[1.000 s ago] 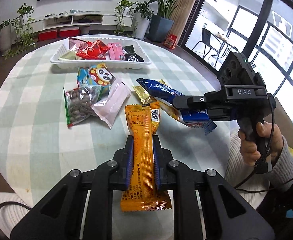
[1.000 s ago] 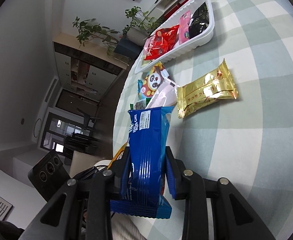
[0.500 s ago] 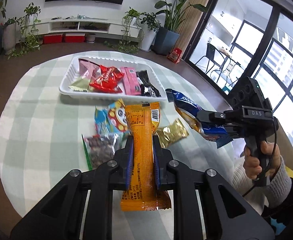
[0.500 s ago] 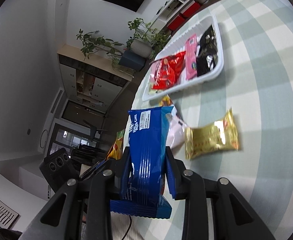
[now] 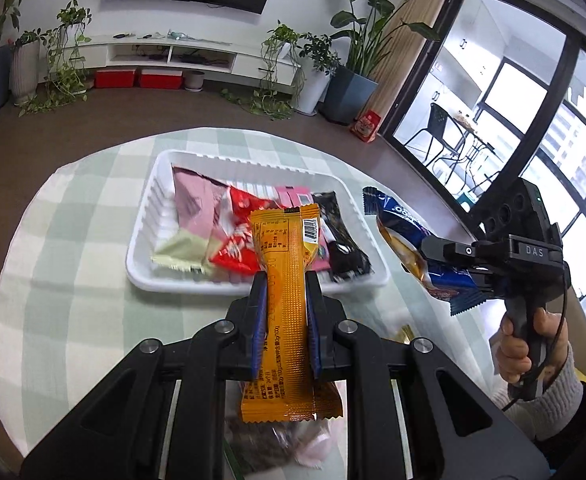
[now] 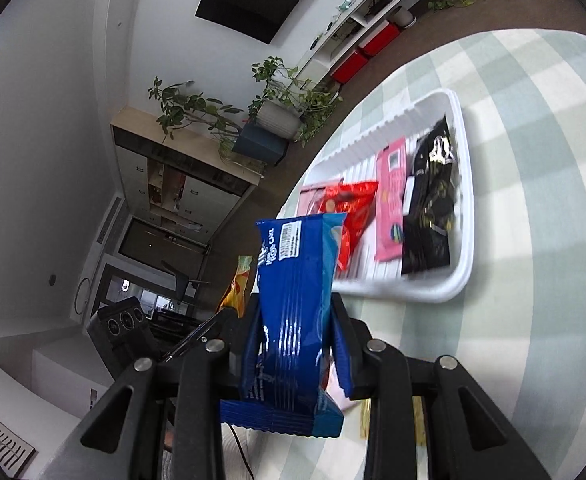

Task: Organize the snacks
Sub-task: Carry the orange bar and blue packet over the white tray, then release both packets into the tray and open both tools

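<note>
My left gripper is shut on a long orange snack bar, held above the near rim of the white tray. My right gripper is shut on a blue snack packet; in the left wrist view that blue packet hangs in the air just right of the tray. The tray holds a pink packet, a red packet, a pale green packet, a pink bar and a black packet.
The round table has a green-and-white check cloth. Loose snacks lie under my left gripper, a dark nut bag among them, and a gold wrapper edge shows under the right. A person's hand and knit sleeve hold the right gripper. Plants and a TV shelf stand beyond.
Both grippers have moved forward and upward from the loose snack pile toward the tray, each keeping its packet. The tray now fills the middle of both views.
</note>
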Tool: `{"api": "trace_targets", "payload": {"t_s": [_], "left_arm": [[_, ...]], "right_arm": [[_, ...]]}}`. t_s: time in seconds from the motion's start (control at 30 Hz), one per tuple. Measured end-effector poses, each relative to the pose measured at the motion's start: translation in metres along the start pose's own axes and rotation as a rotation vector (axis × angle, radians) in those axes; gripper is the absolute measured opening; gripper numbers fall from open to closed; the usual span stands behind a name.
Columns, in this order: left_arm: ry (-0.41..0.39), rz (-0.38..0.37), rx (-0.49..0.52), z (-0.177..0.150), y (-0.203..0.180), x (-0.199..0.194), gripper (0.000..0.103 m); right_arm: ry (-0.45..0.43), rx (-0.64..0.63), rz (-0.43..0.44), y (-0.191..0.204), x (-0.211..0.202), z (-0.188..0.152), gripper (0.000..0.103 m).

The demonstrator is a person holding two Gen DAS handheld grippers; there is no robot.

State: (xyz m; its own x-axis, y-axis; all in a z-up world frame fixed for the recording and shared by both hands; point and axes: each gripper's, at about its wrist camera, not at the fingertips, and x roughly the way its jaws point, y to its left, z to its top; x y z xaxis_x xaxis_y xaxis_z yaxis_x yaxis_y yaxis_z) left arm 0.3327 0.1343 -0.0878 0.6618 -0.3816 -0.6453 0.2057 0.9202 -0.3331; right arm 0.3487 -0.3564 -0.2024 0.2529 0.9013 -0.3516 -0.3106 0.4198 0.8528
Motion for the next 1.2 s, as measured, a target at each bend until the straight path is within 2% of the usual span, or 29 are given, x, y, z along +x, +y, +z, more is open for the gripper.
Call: {"api": "trace_targets", "payload": {"t_s": [0.2, 0.47, 0.7, 0.8, 0.87, 0.9, 1.2], "left_arm": [[0.004, 0.03, -0.007, 0.03, 0.023, 0.033, 0.015], [-0.001, 0.089, -0.002, 0.05, 0.046, 0.07, 0.016], [-0.006, 0.167, 0.012, 0.056, 0.058, 0.086, 0.019], [-0.011, 0.177, 0.019, 0.057, 0.056, 0.088, 0.028], [-0.02, 0.188, 0.024, 0.057, 0.057, 0.087, 0.05], [-0.032, 0.197, 0.025, 0.058, 0.057, 0.086, 0.053], [-0.07, 0.21, 0.021, 0.058, 0.052, 0.067, 0.053]], "right_arm": [[-0.005, -0.012, -0.033, -0.006, 0.024, 0.035, 0.034], [0.0, -0.029, -0.085, -0.019, 0.051, 0.066, 0.034], [-0.015, -0.148, -0.212, -0.011, 0.069, 0.076, 0.036], [-0.019, -0.205, -0.258, -0.004, 0.073, 0.074, 0.042], [-0.03, -0.246, -0.28, 0.001, 0.073, 0.073, 0.047], [-0.036, -0.264, -0.288, 0.005, 0.072, 0.069, 0.05], [-0.065, -0.408, -0.326, 0.033, 0.059, 0.048, 0.052]]}}
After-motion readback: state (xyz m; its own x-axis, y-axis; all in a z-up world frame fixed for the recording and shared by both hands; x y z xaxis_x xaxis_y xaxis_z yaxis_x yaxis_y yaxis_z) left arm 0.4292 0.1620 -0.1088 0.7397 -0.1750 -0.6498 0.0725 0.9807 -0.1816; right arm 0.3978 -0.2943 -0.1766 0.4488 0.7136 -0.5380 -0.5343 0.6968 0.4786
